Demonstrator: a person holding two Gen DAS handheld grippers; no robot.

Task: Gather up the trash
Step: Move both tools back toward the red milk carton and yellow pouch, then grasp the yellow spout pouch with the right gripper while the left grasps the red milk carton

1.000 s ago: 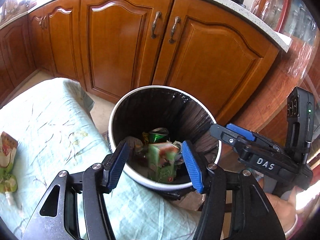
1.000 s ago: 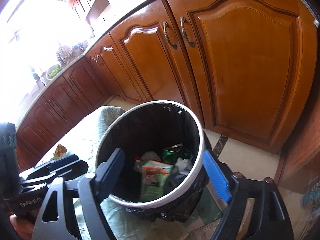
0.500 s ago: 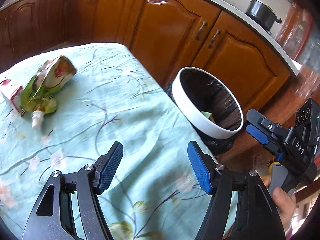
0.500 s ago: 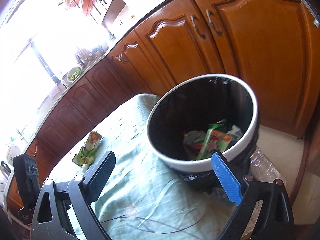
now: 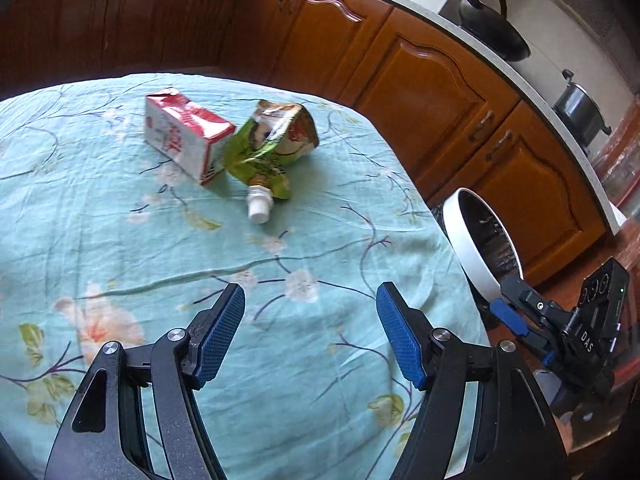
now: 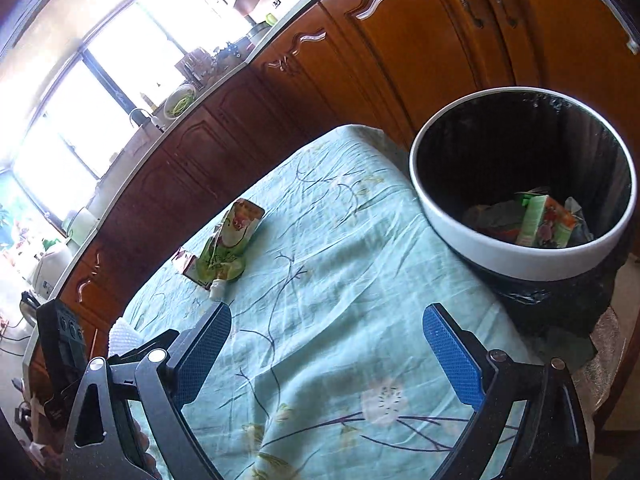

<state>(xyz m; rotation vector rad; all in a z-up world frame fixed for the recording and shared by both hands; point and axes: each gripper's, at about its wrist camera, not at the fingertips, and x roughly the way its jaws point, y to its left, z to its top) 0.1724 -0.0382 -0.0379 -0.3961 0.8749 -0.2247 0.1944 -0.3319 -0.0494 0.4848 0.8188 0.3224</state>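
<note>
Hovering over the floral teal tablecloth [image 5: 120,240], left gripper [image 5: 310,334] has jaws apart, nothing between the blue pads; its jaws have just been opening. Right gripper [image 6: 326,354] spread wide, also empty, above the cloth near the trash bin [image 6: 480,248]; its jaws have just been opening too. Two pieces left on the table: red-and-white carton [image 5: 182,136] lying on its side, green spouted pouch [image 5: 268,152] touching it, white cap pointing toward the camera. Both well ahead of the left gripper. Bin with white rim and black liner sits just off the table edge, by the wooden cabinets [image 6: 420,60]. Inside it: a green carton [image 6: 540,222] and crumpled wrappers.
</note>
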